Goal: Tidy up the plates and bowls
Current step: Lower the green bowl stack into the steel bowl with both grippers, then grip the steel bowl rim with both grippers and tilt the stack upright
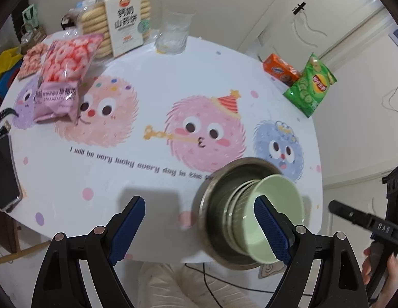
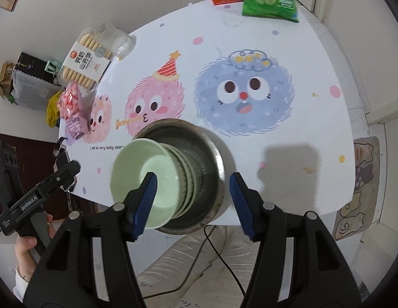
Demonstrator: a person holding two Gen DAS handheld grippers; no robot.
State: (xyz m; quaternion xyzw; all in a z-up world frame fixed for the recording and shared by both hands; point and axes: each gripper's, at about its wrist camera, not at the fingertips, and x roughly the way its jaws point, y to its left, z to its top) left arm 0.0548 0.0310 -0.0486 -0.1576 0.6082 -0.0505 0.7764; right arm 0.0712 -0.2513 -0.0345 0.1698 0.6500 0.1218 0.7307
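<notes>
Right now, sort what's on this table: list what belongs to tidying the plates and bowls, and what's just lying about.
For the job:
- metal bowl
- stack of green bowls nested inside it

Lying about:
- green chip bag
- orange biscuit box
- biscuit tray
- pink snack bag
- glass
- phone

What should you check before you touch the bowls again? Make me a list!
1. Green bowls stacked inside the metal bowl: ok.
2. Stack sits straight: cannot tell.
3. Metal bowl fully on the table: not ok, it sits at the near edge.
4. Left gripper open and empty: ok.
5. Right gripper open and empty: ok.
6. Table beside the bowls free of snacks: ok.
</notes>
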